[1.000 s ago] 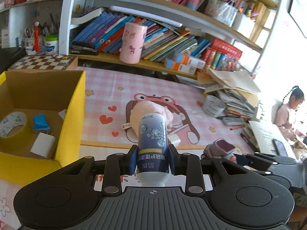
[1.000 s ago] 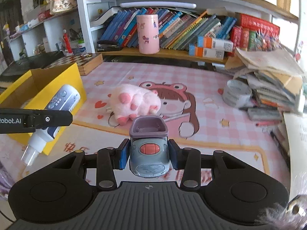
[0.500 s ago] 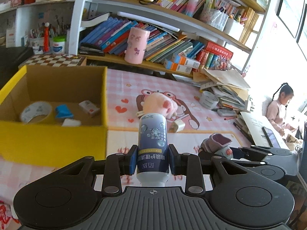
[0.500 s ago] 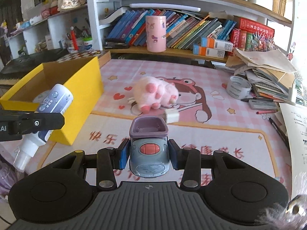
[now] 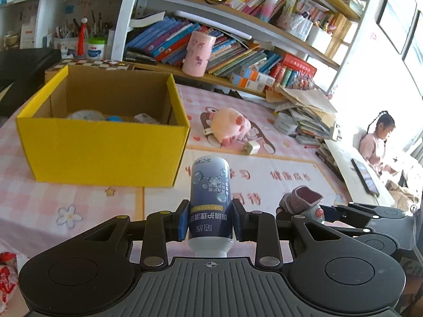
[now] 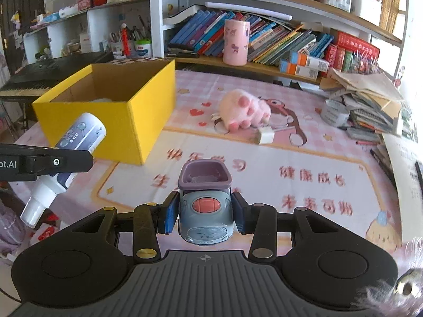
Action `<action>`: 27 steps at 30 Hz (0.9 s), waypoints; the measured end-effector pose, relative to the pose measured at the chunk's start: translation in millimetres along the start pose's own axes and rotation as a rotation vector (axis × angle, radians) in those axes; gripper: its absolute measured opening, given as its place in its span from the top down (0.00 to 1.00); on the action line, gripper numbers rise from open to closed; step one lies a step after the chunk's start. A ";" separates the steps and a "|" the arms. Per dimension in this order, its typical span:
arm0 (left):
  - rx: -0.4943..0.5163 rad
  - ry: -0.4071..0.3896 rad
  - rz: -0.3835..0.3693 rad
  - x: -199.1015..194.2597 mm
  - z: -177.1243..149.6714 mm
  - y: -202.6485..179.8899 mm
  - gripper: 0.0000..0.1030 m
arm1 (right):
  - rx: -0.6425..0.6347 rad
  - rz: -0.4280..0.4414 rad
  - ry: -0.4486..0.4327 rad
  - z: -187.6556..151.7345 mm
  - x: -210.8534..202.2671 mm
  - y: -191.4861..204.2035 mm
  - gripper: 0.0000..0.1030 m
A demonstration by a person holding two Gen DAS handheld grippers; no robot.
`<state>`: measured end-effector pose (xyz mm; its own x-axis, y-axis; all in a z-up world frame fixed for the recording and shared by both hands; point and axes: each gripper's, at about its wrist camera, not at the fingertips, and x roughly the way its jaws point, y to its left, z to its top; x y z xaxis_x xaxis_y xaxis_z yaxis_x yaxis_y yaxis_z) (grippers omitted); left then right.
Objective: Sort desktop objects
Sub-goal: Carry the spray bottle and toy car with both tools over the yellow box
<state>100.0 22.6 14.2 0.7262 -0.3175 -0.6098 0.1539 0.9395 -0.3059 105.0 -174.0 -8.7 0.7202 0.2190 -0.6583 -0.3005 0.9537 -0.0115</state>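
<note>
Bottle (image 5: 210, 200): pinched in the left gripper (image 5: 210, 222), pads on its lower body – long axis runs along the fingers, flat base pointing forward and away, white cap end back toward the camera.
Bottle, from the right wrist view (image 6: 76, 142): tilted, base up toward the box, white cap (image 6: 34, 208) down and nearer.
Toy car (image 6: 205, 203): clamped between the right gripper's (image 6: 205, 211) blue pads – long axis along the fingers, purple tub end forward, grey nose with the red button toward the camera.
Left gripper: closed on the bottle.
Right gripper: closed on the car, to the right of the left one.
Box (image 5: 105, 150): yellow, open-topped, ahead and left of both grippers, on the pink mat (image 5: 277, 182); a few small items inside, hard to make out.
Plush paw (image 6: 244, 112): ahead of the right gripper, lying on the mat, right of the box.
White plug (image 6: 265, 135): just in front of the paw.
Tape roll (image 6: 334, 112): far right, beside the paper stack.
</note>
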 end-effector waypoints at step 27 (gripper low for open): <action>0.002 0.030 0.068 -62.7 -34.6 54.3 0.70 | 0.026 0.137 0.079 -29.8 -6.7 91.8 0.62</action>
<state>39.6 89.1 10.6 0.7143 -0.2565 -0.6512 0.1064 0.9594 -0.2612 53.9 -94.1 -27.7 0.6221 0.3313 -0.7094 -0.3752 0.9214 0.1014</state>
